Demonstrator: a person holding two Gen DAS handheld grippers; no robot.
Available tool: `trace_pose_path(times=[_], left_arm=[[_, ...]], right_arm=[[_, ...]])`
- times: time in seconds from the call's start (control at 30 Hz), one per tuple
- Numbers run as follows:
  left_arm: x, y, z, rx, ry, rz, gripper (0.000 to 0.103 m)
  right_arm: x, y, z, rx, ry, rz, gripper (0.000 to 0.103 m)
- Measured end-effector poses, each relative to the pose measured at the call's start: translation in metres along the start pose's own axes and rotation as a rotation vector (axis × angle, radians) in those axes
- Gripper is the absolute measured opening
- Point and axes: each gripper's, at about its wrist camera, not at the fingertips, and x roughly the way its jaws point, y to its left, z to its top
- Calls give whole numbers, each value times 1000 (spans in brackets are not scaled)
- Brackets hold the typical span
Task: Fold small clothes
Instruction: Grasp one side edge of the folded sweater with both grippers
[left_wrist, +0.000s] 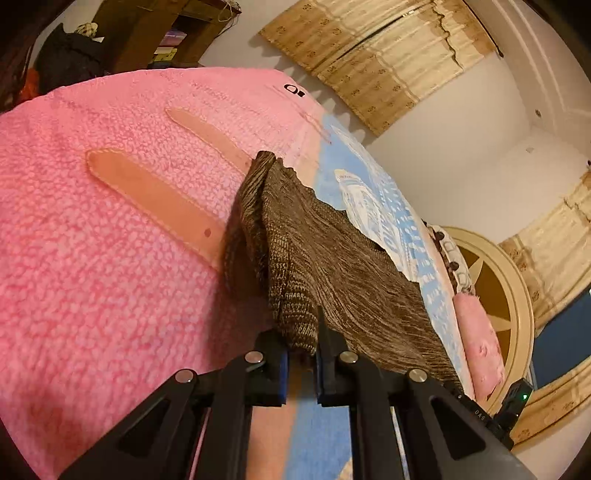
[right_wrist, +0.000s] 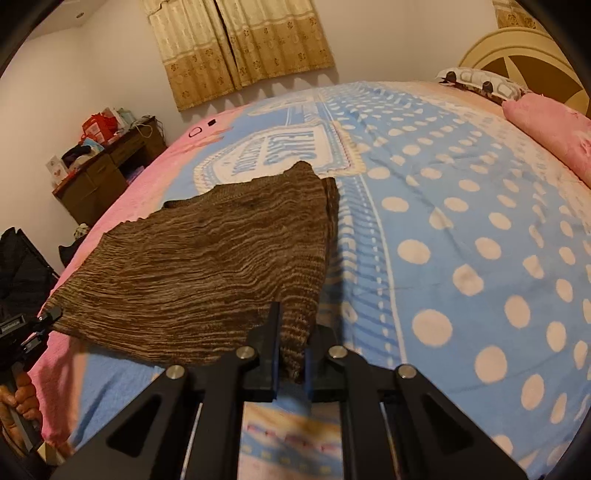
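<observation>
Left wrist view: my left gripper (left_wrist: 301, 354) has its fingers (left_wrist: 327, 347) pinching the near edge of the brown knit garment (left_wrist: 332, 258). Cloth sits bunched between the pads and runs away ahead of them, lifted off the bed (left_wrist: 92, 240) at my end. A pink blanket (left_wrist: 92, 277) fills everything left of the fingers.

Right wrist view: my right gripper (right_wrist: 291, 354) pinches the other near corner of the same garment, a narrow strip of knit caught between the pads. From here the garment spreads ahead and to the left, far edge resting on the blue polka-dot sheet (right_wrist: 461, 221).

Progress, my read: both near corners are gripped and raised, far edge down. I judge this the opening of a fold. No crease looks finished; carrying the near edge over to the far one and any later folds remain.

View differences: only the right wrist view shows the garment's full outline, its ragged far edge, and the left gripper at its far-left corner with a hand (right_wrist: 18, 402) below. The left view alone shows the doubled-under fold along the garment's left side.
</observation>
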Motion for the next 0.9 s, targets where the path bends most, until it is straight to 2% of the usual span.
trace_pose_path(times=[0.23,0.37,0.53,0.63,0.67,0.73,0.77,0.8,0.83,0.9], left_arm=[[-17,9,-24,1,51,29,9],[-10,14,-30,14,71,58,9],[5,24,-27,-22,85,72,13],[4,26,-25,-47,93,48,15],[4,29,-25,-70,94,38,15],[4,34,-25,-116,86,18,17],[1,36,-28,-121,80,13,17],[2,35,-28,-119,75,13,17],[2,33,-29,-113,69,16,18],[3,30,-29,-108,61,18,19]], right_arm=[[-14,-15,-25,9,68,36,11],[-8,-21,-39,24,111,47,11],[4,-28,-46,68,132,58,12],[-2,-32,-44,83,113,35,26],[-8,-36,-40,108,93,-1,38],[-26,-34,-30,114,13,-45,50],[-33,-26,-22,85,-22,-49,52],[-35,-16,-13,52,-35,-43,55],[-35,-4,-5,22,-40,-25,62],[-29,34,16,-26,-53,78,70]])
